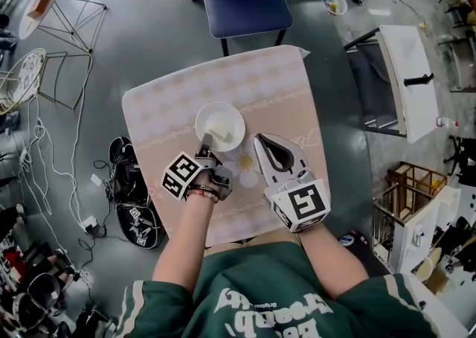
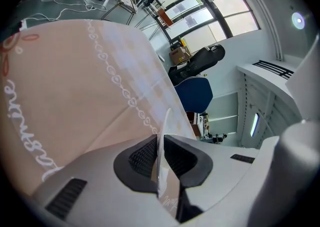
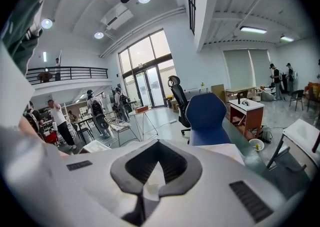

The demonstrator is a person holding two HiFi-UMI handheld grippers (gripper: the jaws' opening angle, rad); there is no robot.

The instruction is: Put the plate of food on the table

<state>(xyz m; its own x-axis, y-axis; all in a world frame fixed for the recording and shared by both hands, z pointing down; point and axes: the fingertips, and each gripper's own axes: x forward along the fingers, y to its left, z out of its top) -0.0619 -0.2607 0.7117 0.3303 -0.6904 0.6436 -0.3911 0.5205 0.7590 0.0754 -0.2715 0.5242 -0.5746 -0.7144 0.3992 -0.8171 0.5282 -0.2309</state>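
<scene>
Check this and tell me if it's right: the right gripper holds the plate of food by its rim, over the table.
Not right. The left gripper holds the plate of food by its rim, over the table. The left gripper view shows the rim pinched between its pads. In the right gripper view, the right gripper is shut with nothing in it.

plate (image 1: 220,125): white, round, shallow | load: pale food lump (image 1: 218,134) near its middle | pose: flat, upright | site: mid surface (image 1: 294,152), on pink-beige patterned cloth (image 1: 167,106) | near rim: between pads of left tool (image 1: 207,149), seen edge-on there
</scene>
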